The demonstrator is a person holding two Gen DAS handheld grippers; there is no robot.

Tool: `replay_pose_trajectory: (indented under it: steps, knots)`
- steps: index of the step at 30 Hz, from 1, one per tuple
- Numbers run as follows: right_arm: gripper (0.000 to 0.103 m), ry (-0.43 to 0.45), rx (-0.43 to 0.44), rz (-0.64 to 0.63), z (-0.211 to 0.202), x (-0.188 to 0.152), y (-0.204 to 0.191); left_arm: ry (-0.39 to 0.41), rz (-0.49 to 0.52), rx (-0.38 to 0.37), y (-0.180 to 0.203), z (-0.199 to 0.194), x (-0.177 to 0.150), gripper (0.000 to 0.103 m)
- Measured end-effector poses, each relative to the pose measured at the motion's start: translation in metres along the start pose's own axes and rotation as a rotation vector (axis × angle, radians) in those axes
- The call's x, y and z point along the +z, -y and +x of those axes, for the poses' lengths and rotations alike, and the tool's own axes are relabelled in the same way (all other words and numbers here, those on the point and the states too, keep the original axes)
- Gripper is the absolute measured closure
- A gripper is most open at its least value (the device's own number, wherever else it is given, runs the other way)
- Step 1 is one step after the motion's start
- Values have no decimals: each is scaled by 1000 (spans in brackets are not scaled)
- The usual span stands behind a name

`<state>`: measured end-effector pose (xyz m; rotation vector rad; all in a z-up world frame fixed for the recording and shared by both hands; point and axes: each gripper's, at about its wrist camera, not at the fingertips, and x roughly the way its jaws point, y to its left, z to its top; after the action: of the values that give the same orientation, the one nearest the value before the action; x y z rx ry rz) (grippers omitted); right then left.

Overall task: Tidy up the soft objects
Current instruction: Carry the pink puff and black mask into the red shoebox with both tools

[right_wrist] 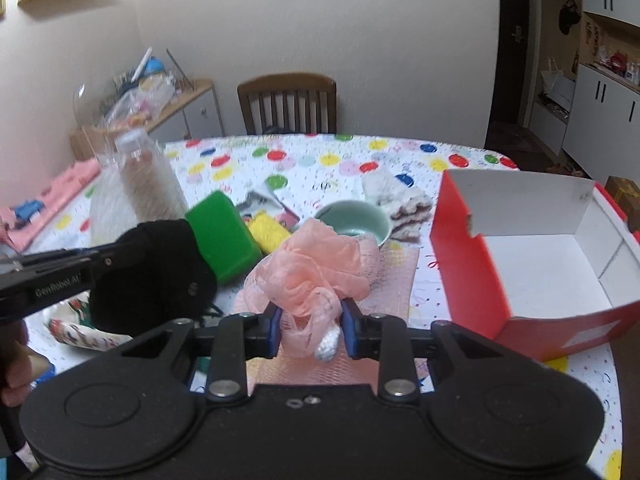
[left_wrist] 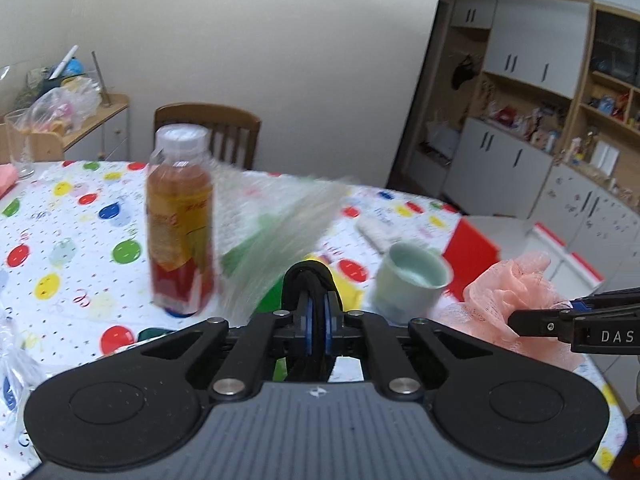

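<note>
My left gripper (left_wrist: 318, 320) is shut on a black soft fabric piece (left_wrist: 310, 276), which bulges up between its blue pads. In the right wrist view the same gripper (right_wrist: 114, 256) comes in from the left, with the black piece (right_wrist: 156, 276) lifted above the table. My right gripper (right_wrist: 310, 324) is shut on a pink mesh bath pouf (right_wrist: 316, 264), pinching its lower part, where a white cord end hangs. From the left wrist camera, the pouf (left_wrist: 516, 296) and the right gripper (left_wrist: 520, 318) appear at the right. An open red box (right_wrist: 540, 264) with a white inside stands right of the pouf.
On the balloon-print tablecloth (right_wrist: 328, 168) stand a drink bottle (left_wrist: 180, 220) and a pale green cup (right_wrist: 354, 220). A green sponge (right_wrist: 222, 232), a yellow soft thing (right_wrist: 270, 230) and a white knitted cloth (right_wrist: 400, 200) lie nearby. A wooden chair (right_wrist: 288, 100) stands behind.
</note>
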<state>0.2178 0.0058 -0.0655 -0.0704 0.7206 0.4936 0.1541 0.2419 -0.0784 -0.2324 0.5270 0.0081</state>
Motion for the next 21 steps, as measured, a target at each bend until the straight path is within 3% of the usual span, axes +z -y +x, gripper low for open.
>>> replay_pose_trajectory:
  steps: [13, 21]
  knots:
    - [75, 85, -5, 47, -55, 22, 44, 66, -9, -154, 53, -24, 42, 98]
    - [75, 135, 0, 38, -69, 39, 95, 84, 18, -161, 102, -16, 65, 98]
